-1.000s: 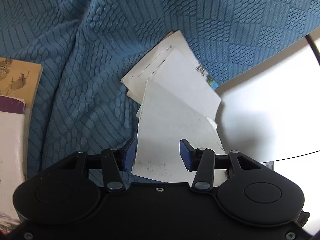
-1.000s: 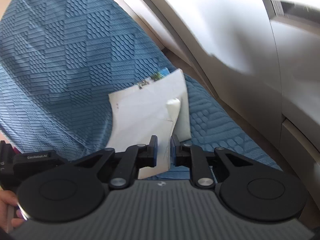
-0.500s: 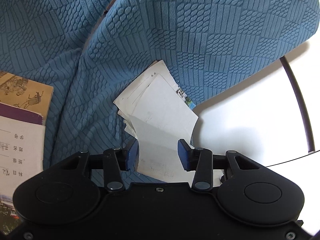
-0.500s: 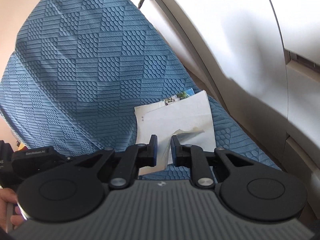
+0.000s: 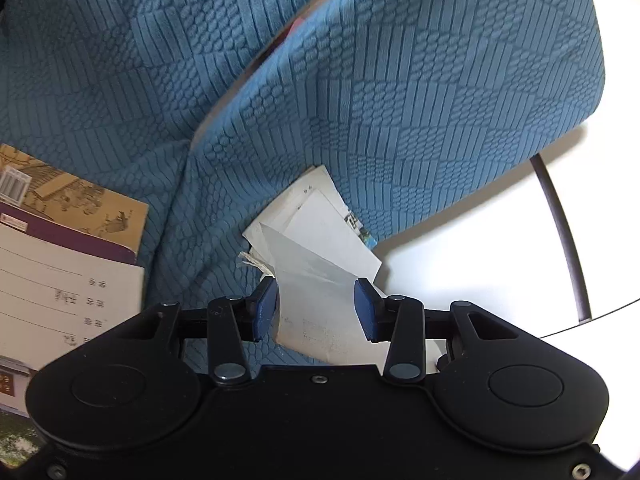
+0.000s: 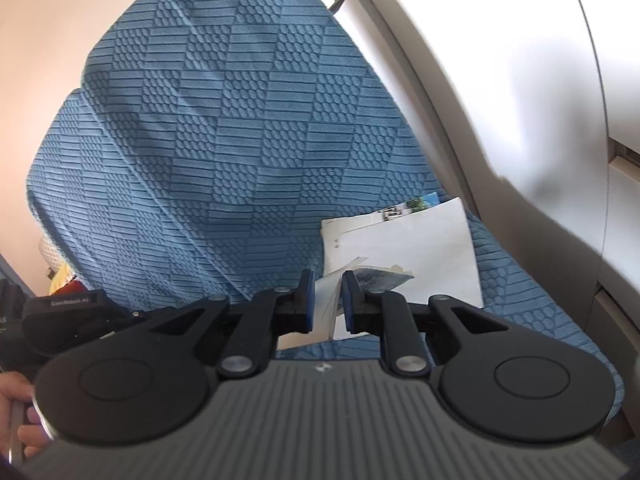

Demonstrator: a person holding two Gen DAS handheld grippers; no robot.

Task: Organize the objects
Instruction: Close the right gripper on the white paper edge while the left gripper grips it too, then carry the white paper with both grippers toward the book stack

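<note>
Left wrist view: the left gripper (image 5: 315, 307) fills the lower half of the frame, its blue-padded jaws held moderately wide. A lifted white sheet (image 5: 320, 300) rises between them; whether either pad touches it cannot be told, and the jaws do not look closed on it. Behind it, at frame centre, the stack of loose papers (image 5: 320, 220) lies fanned on the blue textured cover (image 5: 400, 100), with a colour-printed corner showing at its right edge. At the left edge lie books: a tan illustrated book (image 5: 80, 200) under a purple-banded white booklet (image 5: 60, 292) with printed characters. A white surface (image 5: 460, 268) with a dark curved rod (image 5: 560, 220) occupies the right side.

Right wrist view: the right gripper (image 6: 327, 300) sits at lower centre with its jaws drawn narrow, only a thin gap between the blue pads. A curled sheet edge (image 6: 330, 292) stands in that gap, apparently pinched. Just right of the fingers a crumpled, partly printed paper (image 6: 380, 274) lies on the white stack (image 6: 420, 248), which rests on the blue seat right of centre. Pale panels (image 6: 520, 80) run down the right side. The other gripper's dark body (image 6: 72, 320) and a hand (image 6: 20, 420) appear at lower left.
</note>
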